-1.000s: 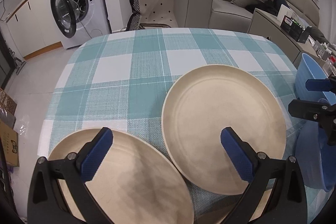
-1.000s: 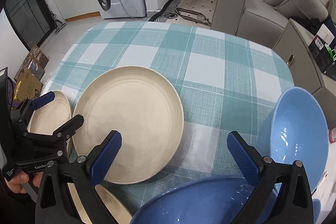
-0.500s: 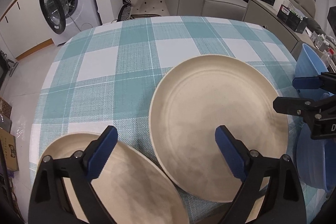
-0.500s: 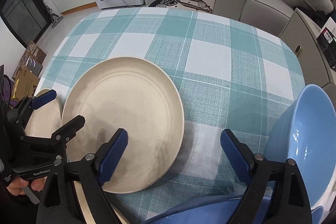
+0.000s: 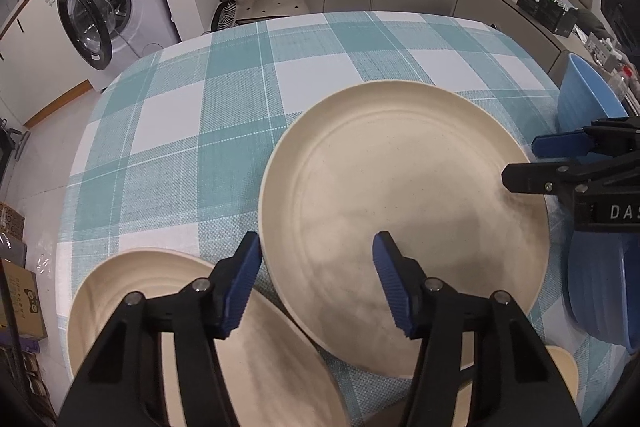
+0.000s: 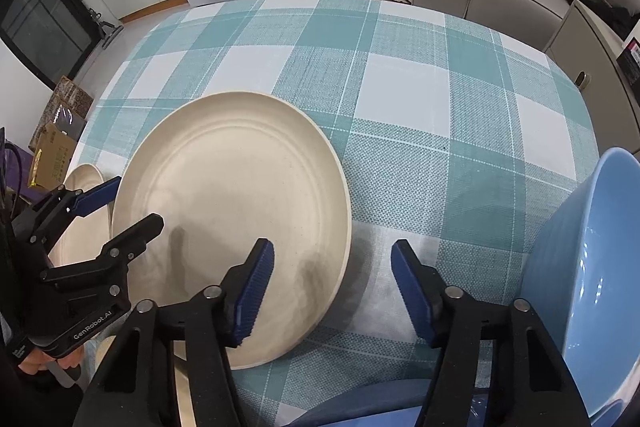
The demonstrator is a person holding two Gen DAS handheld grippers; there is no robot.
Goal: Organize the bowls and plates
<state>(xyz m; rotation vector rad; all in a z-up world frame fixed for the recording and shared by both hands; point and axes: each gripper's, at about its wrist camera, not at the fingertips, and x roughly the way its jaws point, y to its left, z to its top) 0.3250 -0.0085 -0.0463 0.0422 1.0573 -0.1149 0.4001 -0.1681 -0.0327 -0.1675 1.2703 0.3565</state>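
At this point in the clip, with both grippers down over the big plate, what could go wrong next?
1. Both grippers' fingers are closing over the big cream plate; the left gripper straddles its rim, so a shallow bite could let it slip.
2. Its near-left edge lies close to a second cream plate; lifting may drag that one.
3. The right gripper works beside a blue bowl near the table edge; a nudge might knock it off.
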